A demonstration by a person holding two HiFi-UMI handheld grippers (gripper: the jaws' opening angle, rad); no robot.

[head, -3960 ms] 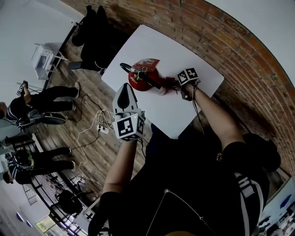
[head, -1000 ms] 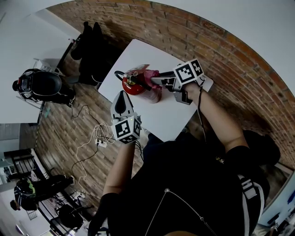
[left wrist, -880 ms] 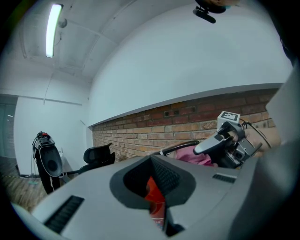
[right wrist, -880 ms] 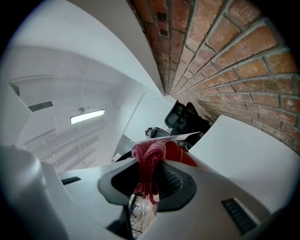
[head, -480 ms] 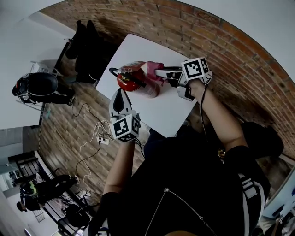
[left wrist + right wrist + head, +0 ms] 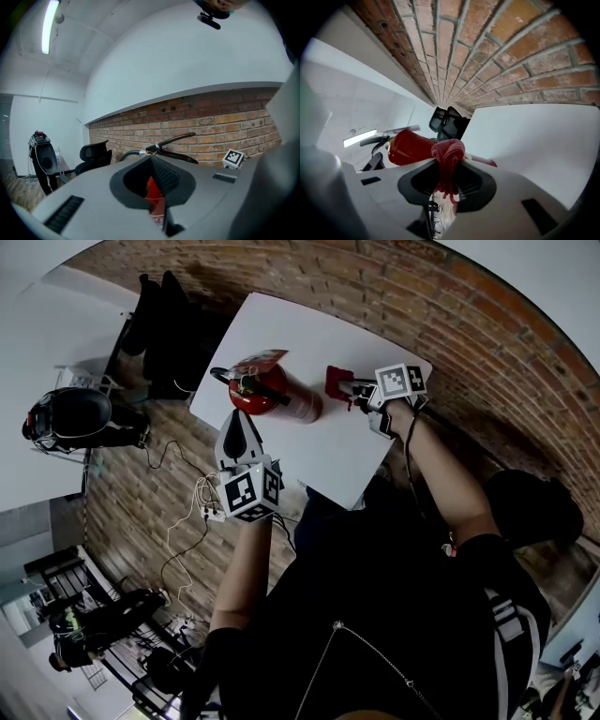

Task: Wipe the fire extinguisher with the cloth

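Step in hand: wiping, with the cloth held clear of the surface, judging by its position. The right hand-held gripper (image 6: pixel 351 388) is clamped on the red cloth (image 6: pixel 337 381). The cloth bunches out past the jaw tips and sits just beside the fire extinguisher (image 6: pixel 277 397), apparently not touching it. The fire extinguisher appears to stand upright on the white table (image 6: pixel 319 456), near the table's left corner and close to the edge facing the person. The left hand-held gripper (image 6: pixel 240 424) has its jaws together on nothing and hovers off that near edge, pointed at the cylinder but apart from it. Next move, as a judgement: set the cloth against the red shell and draw it along. Nothing steadies the cylinder, so press lightly or brace it with the left hand-held gripper. The hang tag (image 6: pixel 260 360), lever and hose could snag the cloth. A black office chair (image 6: pixel 164 320) and floor cables (image 6: pixel 192 512) lie beyond the table's left edge, away from the work.
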